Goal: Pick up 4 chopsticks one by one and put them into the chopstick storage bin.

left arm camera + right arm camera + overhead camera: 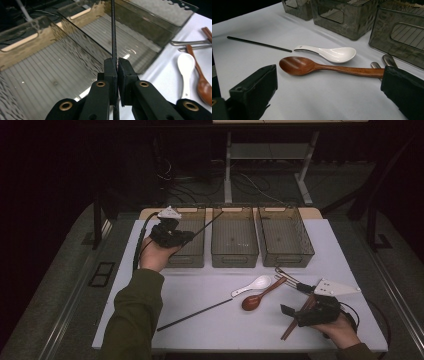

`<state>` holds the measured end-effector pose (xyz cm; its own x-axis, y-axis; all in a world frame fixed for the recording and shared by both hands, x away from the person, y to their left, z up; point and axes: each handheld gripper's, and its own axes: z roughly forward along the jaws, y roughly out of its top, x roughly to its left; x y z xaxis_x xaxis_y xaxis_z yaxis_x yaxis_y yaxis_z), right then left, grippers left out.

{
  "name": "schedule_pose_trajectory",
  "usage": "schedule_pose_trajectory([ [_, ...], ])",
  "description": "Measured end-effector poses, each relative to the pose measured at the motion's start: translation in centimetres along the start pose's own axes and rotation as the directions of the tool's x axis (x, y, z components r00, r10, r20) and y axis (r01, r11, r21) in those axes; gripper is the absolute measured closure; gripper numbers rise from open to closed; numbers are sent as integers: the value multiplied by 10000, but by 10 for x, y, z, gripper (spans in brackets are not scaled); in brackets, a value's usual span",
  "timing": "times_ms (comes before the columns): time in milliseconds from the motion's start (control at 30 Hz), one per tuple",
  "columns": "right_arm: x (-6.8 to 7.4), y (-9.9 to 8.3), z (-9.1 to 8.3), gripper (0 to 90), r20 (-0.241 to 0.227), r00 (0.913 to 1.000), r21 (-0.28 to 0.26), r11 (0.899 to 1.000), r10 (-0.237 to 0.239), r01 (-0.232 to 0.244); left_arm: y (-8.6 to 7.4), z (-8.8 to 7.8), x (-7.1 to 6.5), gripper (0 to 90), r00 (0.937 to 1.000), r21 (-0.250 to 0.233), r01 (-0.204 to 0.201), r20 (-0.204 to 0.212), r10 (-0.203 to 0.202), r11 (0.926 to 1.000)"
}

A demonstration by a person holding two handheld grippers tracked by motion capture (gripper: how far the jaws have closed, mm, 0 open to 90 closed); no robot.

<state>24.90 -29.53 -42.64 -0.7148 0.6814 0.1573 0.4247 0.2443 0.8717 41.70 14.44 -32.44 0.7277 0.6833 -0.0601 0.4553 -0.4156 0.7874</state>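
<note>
High view: your left hand-held gripper point(186, 236) pinches a black chopstick point(206, 223) over the left bin point(192, 255), its long axis running toward 1 o'clock. Your right hand-held gripper point(295, 312) rests on the white surface point(200, 290), jaws spread beside the wooden spoon point(256, 299).

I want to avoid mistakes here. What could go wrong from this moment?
The left claw pinches the thin black chopstick near one end only, so it may swivel or slip above the left bin. Its long free end could knock the wall between bins. The second black chopstick lies far off, near the table edge, and may roll.
</note>
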Motion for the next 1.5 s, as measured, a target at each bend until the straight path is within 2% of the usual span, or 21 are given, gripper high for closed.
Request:
schedule_pose_trajectory([
  [133, 0, 0, 0, 10, -21, 10000, -11, 10000, 54, -54, 8, 4, 9, 857, 9996, 21, 68, -290, -67, 10000],
  [167, 0, 0, -1, 10, -25, 10000, -29, 10000, 58, -58, 10, 5, 11, 858, 9991, -62, 222, -362, -224, 9997],
  [233, 1, 0, -1, 10, -33, 10000, -57, 10000, 72, -73, 15, 6, 17, 858, 9980, 64, 132, -626, -127, 9999],
  [367, 1, 0, -1, 10, -85, 9999, -110, 9999, 93, -93, 19, 9, 28, 858, 9944, -346, 434, -944, -465, 9985],
  [433, 1, 0, -1, 10, -102, 9999, -132, 9999, 95, -97, 20, 11, 34, 858, 9923, -394, 426, -1151, -469, 9983],
  [467, 1, 0, -1, 10, -120, 9999, -125, 9999, 92, -94, 19, 13, 37, 858, 9913, -424, 497, -1201, -545, 9979],
  [533, 1, 0, -1, 10, -133, 9998, -142, 9998, 113, -115, 16, 16, 44, 858, 9885, -691, 945, -1115, -1018, 9931],
  [567, 1, 0, -1, 10, -148, 9998, -145, 9998, 108, -110, 14, 18, 46, 858, 9868, -715, 1001, -1207, -1082, 9924],
  [667, 1, 0, -1, 10, -171, 9998, -123, 9998, 120, -122, 9, 25, 51, 858, 9811, -307, 996, -1639, -1033, 9946],
  [800, 1, 0, -1, 10, -197, 9997, -106, 9998, 153, -156, 1, 34, 55, 858, 9748, -58, 1148, -1917, -1138, 9934],
  [867, 1, 0, -1, 10, -199, 9997, -112, 9998, 145, -147, -5, 39, 57, 858, 9726, 301, 1172, -2058, -1086, 9926],
  [1067, 1, 0, -1, 10, -216, 9997, -130, 9998, 130, -133, -27, 55, 62, 858, 9651, 853, 1668, -2181, -1449, 9823],
  [1100, 1, 0, -1, 10, -218, 9997, -132, 9998, 126, -129, -29, 56, 62, 858, 9626, 920, 1739, -2258, -1495, 9805],
  [1133, 1, 0, -1, 10, -222, 9997, -136, 9998, 133, -136, -28, 56, 62, 858, 9621, 900, 1682, -2319, -1436, 9816],
  [1167, 1, 0, -2, 10, -226, 9997, -112, 9999, 123, -125, -28, 56, 62, 858, 9635, 859, 1717, -2223, -1491, 9814],
  [1267, 1, 0, -2, 10, -227, 9997, -115, 9998, 127, -130, -28, 58, 65, 855, 9603, 1090, 2090, -2106, -1829, 9718],
  [1300, 1, 0, -1, 10, -230, 9996, -109, 9998, 132, -135, -28, 57, 65, 846, 9598, 934, 2098, -2095, -1867, 9733],
  [1333, 1, 0, -1, 10, -227, 9997, -131, 9998, 132, -135, -28, 57, 65, 752, 9556, 714, 2167, -2194, -1966, 9736],
  [1367, 1, 0, -2, 10, -235, 9996, -116, 9998, 135, -137, -27, 56, 65, 650, 9533, 708, 2153, -2314, -1939, 9740],
  [1500, 1, 0, -1, 10, -232, 9996, -115, 9998, 140, -143, -27, 55, 64, 554, 9517, 628, 2084, -2429, -1875, 9760],
])
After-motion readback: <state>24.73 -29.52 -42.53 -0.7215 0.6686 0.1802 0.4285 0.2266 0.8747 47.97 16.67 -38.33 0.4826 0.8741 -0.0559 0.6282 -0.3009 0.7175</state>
